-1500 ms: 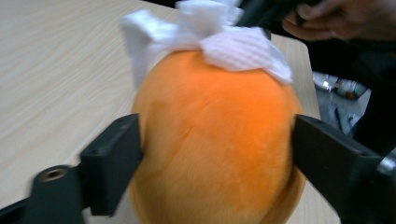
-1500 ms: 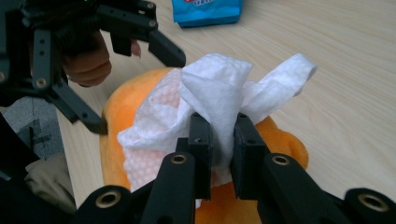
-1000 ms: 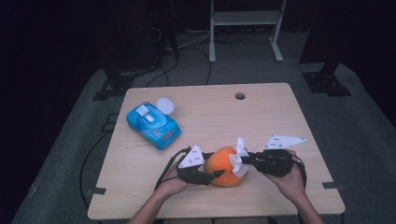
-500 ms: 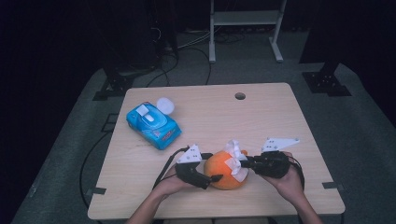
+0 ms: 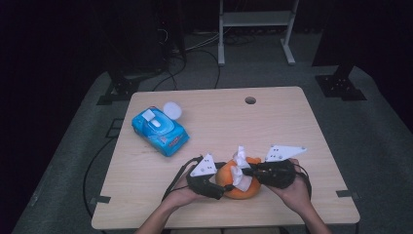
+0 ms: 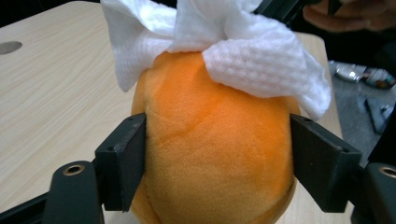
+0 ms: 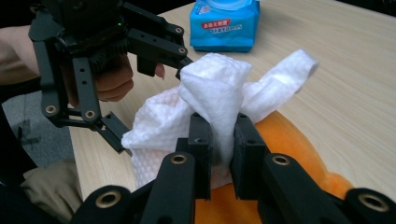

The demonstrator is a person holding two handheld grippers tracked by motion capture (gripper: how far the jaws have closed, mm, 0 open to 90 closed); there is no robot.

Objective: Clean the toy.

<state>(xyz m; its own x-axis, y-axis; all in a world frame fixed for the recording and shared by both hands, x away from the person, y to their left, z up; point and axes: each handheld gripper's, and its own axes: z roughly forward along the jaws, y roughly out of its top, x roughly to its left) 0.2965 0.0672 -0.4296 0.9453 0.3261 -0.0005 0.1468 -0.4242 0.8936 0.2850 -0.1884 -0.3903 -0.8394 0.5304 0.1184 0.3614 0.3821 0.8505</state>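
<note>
Our right gripper (image 7: 219, 140) is clenched on a crumpled white wipe (image 7: 210, 93), its two black jaws pinching the wipe's gathered middle, which lies draped over the top of an orange plush toy (image 7: 299, 144). Our left gripper (image 6: 217, 163) straddles that same toy, one jaw on each flank with the pads against the fur; these jaws have just been closing in a little, with the toy between them. Seen from above, the toy (image 5: 233, 187) rests on the light wooden bench (image 5: 219, 122) at about six o'clock, near the front edge, between both hands. At ten o'clock on the bench lies a blue pack of wipes (image 5: 160, 130), well apart, with a small white ball (image 5: 172, 110) just beside it.
</note>
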